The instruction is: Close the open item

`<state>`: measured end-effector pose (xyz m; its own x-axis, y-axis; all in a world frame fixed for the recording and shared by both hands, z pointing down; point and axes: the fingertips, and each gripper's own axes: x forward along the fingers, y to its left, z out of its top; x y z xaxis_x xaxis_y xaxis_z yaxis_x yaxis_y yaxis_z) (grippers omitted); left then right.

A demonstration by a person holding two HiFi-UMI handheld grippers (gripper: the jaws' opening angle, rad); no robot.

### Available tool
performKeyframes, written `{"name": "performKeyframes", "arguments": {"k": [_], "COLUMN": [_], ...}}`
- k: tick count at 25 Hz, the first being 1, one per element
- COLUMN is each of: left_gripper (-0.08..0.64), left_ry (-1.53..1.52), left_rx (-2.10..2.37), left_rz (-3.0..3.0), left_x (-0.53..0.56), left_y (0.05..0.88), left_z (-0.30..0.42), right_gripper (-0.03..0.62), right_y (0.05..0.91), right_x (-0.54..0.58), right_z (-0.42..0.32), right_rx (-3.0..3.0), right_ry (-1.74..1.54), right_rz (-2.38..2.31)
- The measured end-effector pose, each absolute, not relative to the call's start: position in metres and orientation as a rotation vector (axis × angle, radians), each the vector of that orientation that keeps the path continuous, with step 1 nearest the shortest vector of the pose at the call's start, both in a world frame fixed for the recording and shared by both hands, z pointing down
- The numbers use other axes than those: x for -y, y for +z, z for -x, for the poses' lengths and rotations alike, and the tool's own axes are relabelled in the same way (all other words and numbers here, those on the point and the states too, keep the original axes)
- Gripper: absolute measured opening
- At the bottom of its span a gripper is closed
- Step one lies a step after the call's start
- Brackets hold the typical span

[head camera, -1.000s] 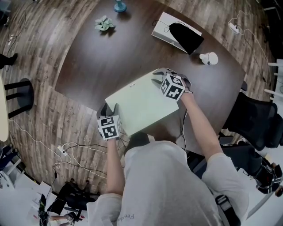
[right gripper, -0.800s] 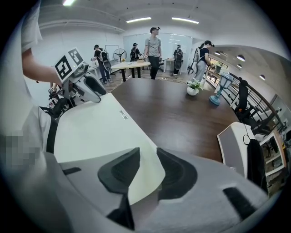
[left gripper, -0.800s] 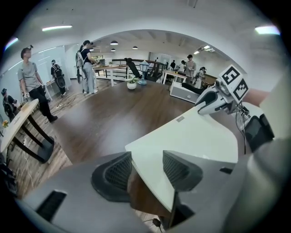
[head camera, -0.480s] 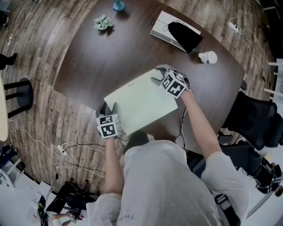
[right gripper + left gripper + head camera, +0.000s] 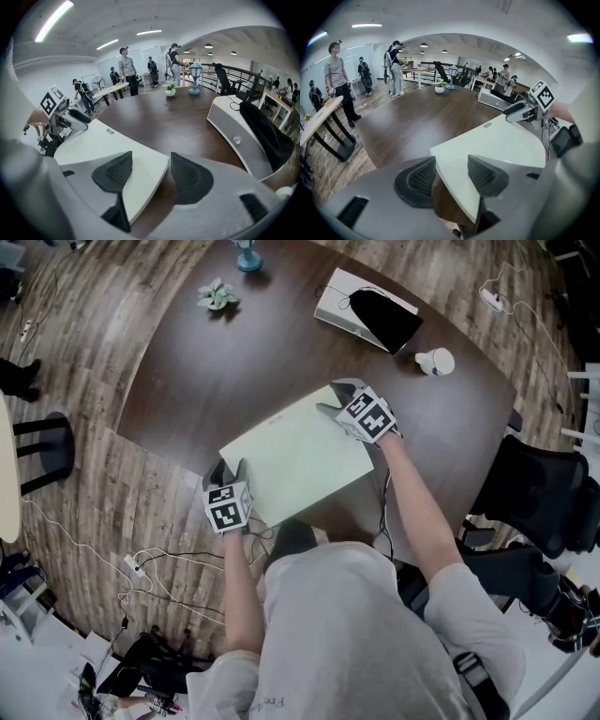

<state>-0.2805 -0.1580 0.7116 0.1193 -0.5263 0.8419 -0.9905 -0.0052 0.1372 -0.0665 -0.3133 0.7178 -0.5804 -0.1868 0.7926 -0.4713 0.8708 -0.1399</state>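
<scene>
A pale green laptop (image 5: pixel 295 456) lies flat on the dark round table (image 5: pixel 225 371), its lid down. My left gripper (image 5: pixel 230 471) sits at its near left corner. In the left gripper view that corner (image 5: pixel 497 140) reaches between the open jaws (image 5: pixel 451 176), with a strip of table showing beside the left pad. My right gripper (image 5: pixel 336 397) is at the far right corner, and its jaws are opening. In the right gripper view the corner (image 5: pixel 140 164) lies between the jaws (image 5: pixel 151 173), and the right pad stands apart from it.
A white box (image 5: pixel 337 301) with a black pouch (image 5: pixel 380 317) on it stands at the table's far right, next to a small white round object (image 5: pixel 436 362). A small plant (image 5: pixel 217 294) and a blue stand (image 5: pixel 248 254) are at the far edge. A black chair (image 5: pixel 544 493) is on the right, with cables (image 5: pixel 159 559) on the floor.
My right gripper's jaws have spread apart at the laptop's far right corner. The left gripper and the laptop have stayed where they were.
</scene>
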Motion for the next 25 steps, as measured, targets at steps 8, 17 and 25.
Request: {"name": "performKeyframes", "arguments": {"k": [8,17,25], "left_gripper": [0.21,0.21,0.21], "left_ry": [0.728,0.65,0.561], "left_rx": [1.569,1.639,1.707], "left_rz": [-1.665,-1.7,-1.73], "left_x": [0.145,0.118,0.095], "left_y": [0.688,0.651,0.613], "left_z": [0.277,0.252,0.222], "right_gripper": [0.27,0.268,0.267], "right_y": [0.675,0.633,0.605], "right_x": [0.296,0.239,0.192], "right_z": [0.068,0.044,0.028], "right_rx": [2.294,2.406,2.447], "right_ry": [0.28,0.349,0.323], "right_rz": [-0.532,-0.611,-0.614]}}
